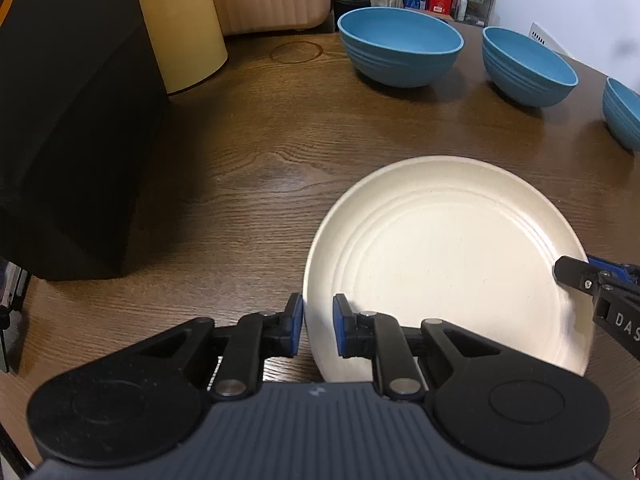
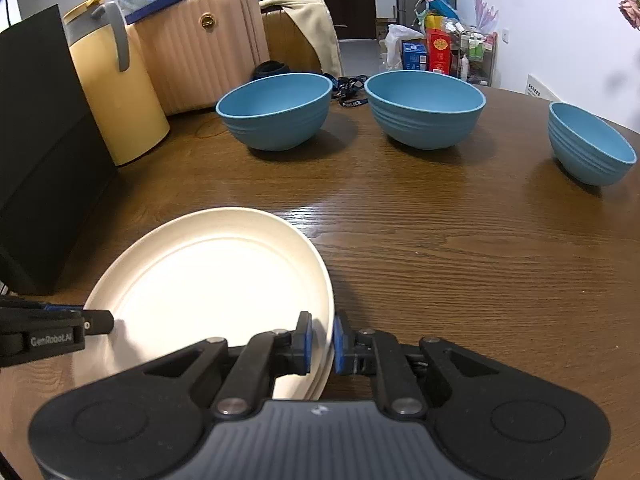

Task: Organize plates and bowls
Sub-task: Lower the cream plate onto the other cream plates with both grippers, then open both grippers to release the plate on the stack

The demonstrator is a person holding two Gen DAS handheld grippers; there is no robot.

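A cream plate (image 1: 440,264) (image 2: 208,280) lies near the front of the wooden table (image 2: 480,260). My left gripper (image 1: 318,312) is shut on its left rim, one blue pad on each side. The tip of that gripper also shows in the right wrist view, the left gripper (image 2: 96,322) reaching in over the rim. My right gripper (image 2: 322,328) clamps the opposite rim, where a second rim line shows just beneath. In the left wrist view the right gripper (image 1: 568,272) enters from the right. Three blue bowls (image 2: 276,112) (image 2: 424,108) (image 2: 592,144) stand apart along the far side of the table.
A black box (image 1: 72,120) (image 2: 40,140) stands close on the left of the plate. A yellow container (image 2: 116,92) is behind it, and a pink suitcase (image 2: 200,48) lies beyond the table. Bare wood stretches between the plate and the bowls.
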